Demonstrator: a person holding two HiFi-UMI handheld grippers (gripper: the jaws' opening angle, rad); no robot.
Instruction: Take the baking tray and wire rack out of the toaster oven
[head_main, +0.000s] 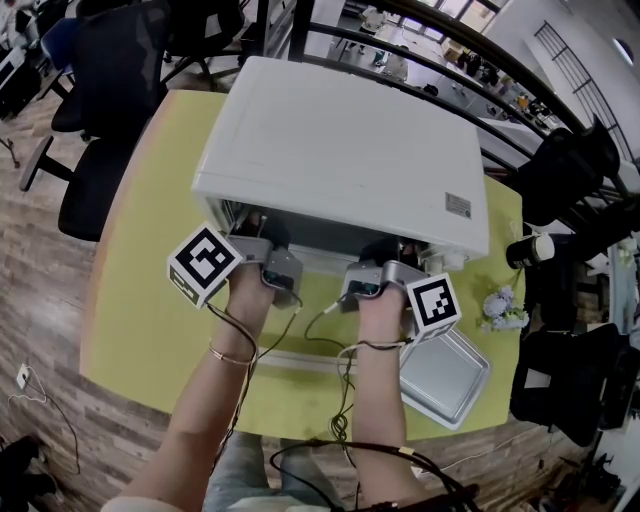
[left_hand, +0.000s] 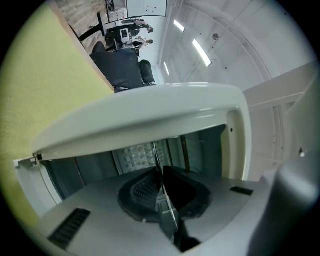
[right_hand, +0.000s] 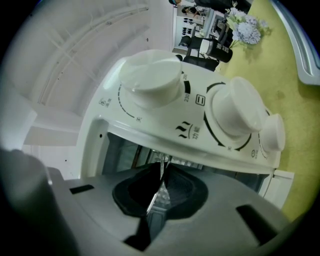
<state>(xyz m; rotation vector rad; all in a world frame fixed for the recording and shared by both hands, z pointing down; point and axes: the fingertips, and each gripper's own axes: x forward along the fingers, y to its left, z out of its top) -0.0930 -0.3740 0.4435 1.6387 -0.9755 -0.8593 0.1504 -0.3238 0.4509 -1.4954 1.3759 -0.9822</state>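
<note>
The left gripper (head_main: 268, 240) reaches level into the open front of the white toaster oven (head_main: 350, 150). Its pads are clenched on a thin metal bar of the wire rack (left_hand: 156, 155), which runs straight ahead of the claw into the oven's cavity. To its right, the right gripper (head_main: 385, 258) enters the same opening. Its jaws are pinched together on another thin bar of the rack, directly under the oven's control knobs (right_hand: 235, 112). The baking tray (head_main: 445, 378) lies outside on the yellow-green table (head_main: 150, 300), just right of that claw and nearer the person. A small bunch of flowers (head_main: 500, 305) stands further right.
</note>
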